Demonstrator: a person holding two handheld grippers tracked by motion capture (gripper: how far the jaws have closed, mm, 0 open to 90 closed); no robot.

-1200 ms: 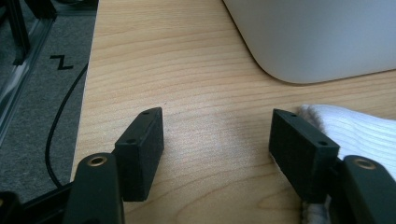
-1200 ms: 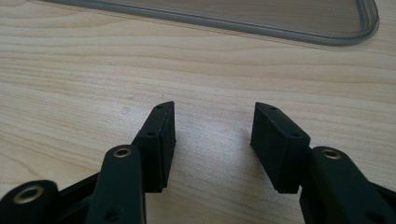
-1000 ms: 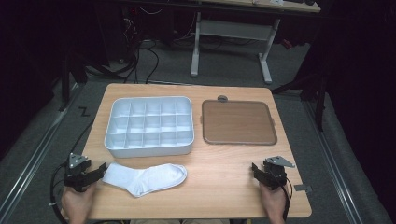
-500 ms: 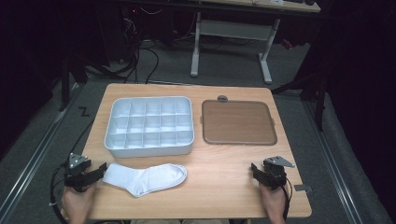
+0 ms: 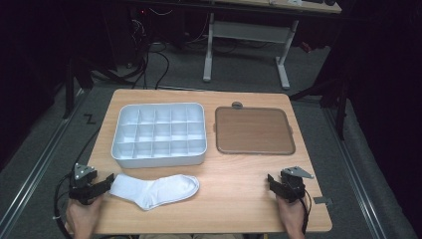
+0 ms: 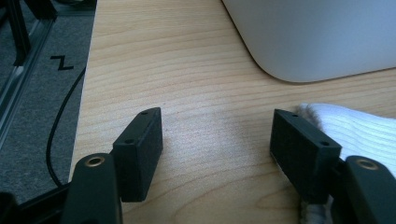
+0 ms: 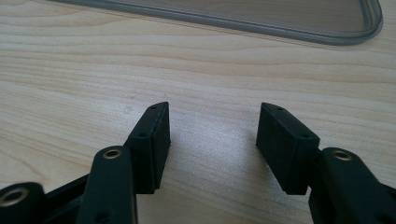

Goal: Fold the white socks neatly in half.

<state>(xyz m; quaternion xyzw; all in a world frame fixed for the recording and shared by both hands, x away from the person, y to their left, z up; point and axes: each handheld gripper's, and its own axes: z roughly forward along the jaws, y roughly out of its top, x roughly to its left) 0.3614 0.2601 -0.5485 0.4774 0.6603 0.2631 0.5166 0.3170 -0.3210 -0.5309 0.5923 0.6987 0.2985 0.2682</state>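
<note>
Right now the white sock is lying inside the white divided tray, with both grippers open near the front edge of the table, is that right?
Not quite. The white sock lies flat on the table, in front of the white divided tray, not inside it; the high view shows this. The left gripper and right gripper are indeed open near the front edge.

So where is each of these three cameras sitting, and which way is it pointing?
High view: above the person's side, looking forward and down on the table; both hands and forearms enter at the bottom.
Left gripper view: rides on the left gripper, looking along its open jaws at wood, the white sock and the tray's corner.
Right gripper view: rides on the right gripper, open jaws facing the brown mat.
Shared: the sock and the tray show in the high and left views.
</note>
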